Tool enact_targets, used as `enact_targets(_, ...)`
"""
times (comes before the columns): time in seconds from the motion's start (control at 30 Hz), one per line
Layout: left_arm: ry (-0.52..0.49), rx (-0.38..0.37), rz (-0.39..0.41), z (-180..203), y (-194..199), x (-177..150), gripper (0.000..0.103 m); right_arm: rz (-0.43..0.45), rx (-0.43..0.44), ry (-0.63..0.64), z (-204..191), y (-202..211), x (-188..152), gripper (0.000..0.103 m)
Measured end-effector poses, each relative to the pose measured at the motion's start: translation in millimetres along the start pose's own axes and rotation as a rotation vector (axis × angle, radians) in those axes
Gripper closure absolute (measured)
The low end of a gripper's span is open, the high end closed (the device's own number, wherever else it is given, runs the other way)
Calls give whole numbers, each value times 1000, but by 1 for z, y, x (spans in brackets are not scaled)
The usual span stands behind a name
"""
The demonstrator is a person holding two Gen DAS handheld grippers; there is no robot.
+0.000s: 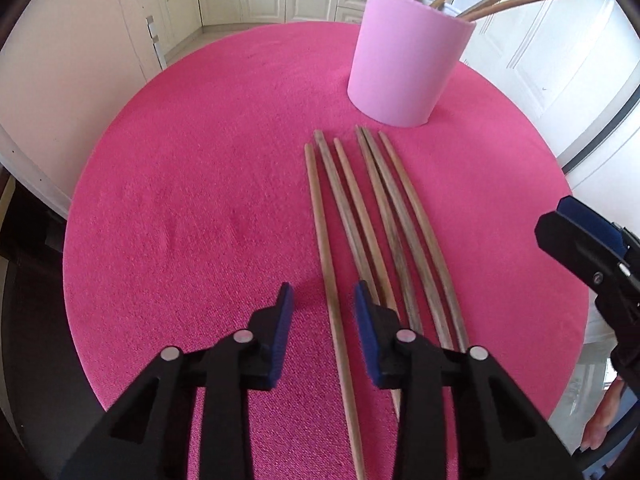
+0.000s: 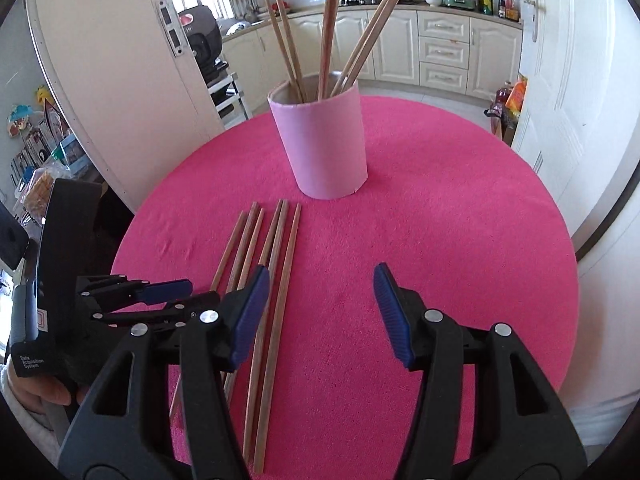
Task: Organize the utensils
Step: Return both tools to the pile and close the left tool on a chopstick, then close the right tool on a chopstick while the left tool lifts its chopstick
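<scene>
1. My left hand-held gripper [image 1: 322,300] sits low over the near ends of the sticks, its jaws narrowed with the leftmost stick [image 1: 326,248] in the gap; the pads do not press on it, so nothing is held.
2. My right hand-held gripper [image 2: 320,296] hangs half-wide and empty, its left pad over the sticks' right side.
3. Six sticks [image 2: 276,264] lie side by side on the tabletop [image 2: 460,208], tips toward the pink cup [image 2: 324,148].
4. The cup stands just beyond them, with several sticks [image 2: 326,32] already upright inside. I judge the job partly done: six left to move.
5. Room: bare cloth lies left and right of the row. The round edge curves close behind the cup, and the two grippers work near each other, so they could clash.
</scene>
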State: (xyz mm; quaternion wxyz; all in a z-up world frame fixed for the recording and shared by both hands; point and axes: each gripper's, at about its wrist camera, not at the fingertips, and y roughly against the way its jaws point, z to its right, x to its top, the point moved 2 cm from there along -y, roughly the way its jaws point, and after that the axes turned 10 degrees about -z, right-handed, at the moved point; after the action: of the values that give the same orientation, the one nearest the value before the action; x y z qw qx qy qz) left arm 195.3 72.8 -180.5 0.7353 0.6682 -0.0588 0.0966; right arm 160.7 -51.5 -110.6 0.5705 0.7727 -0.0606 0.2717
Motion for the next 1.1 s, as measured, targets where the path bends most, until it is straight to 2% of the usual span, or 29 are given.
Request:
enact_targets(0.07, 5, 7, 6, -1, -3, 3, 78, -32, 2, 15, -3, -7, 2, 49)
enact_targets(0.13, 17, 13, 5, -4, -3, 7, 89, -71, 14, 30, -7, -13, 4, 50)
enact_targets(0.17, 25, 14, 5, -7, -5, 10, 92, -95, 22, 38, -10, -17, 5, 52)
enact_targets(0.2, 29, 9, 4, -9, -6, 11, 94, -121, 24, 45, -12, -21, 7, 58)
enact_targets(0.23, 36, 2, 4, -11, -5, 12, 96, -140, 26, 50, -14, -25, 8, 66)
enact_targets(0.27, 43, -6, 5, -13, -5, 13, 96, -160, 28, 57, -17, -29, 9, 69)
enact_targets(0.47, 68, -32, 27, -22, -6, 17, 97, -242, 31, 60, -24, -48, 12, 70)
enact_targets(0.67, 80, -46, 40, -30, -5, 17, 97, -276, -25, 75, -30, -60, 11, 78)
enact_targets(0.8, 84, -48, 49, -32, -4, 17, 97, -307, -28, 80, -30, -70, 8, 83)
enact_targets(0.87, 84, -48, 51, -32, -4, 19, 97, -299, -39, 89, -31, -70, 7, 84)
enact_targets(0.93, 85, -51, 55, -33, -3, 19, 97, -288, -47, 102, -32, -70, 6, 91)
enact_targets(1.1, 84, -70, 91, -34, 7, 19, 97, -238, -2, 66, -17, -62, 5, 96)
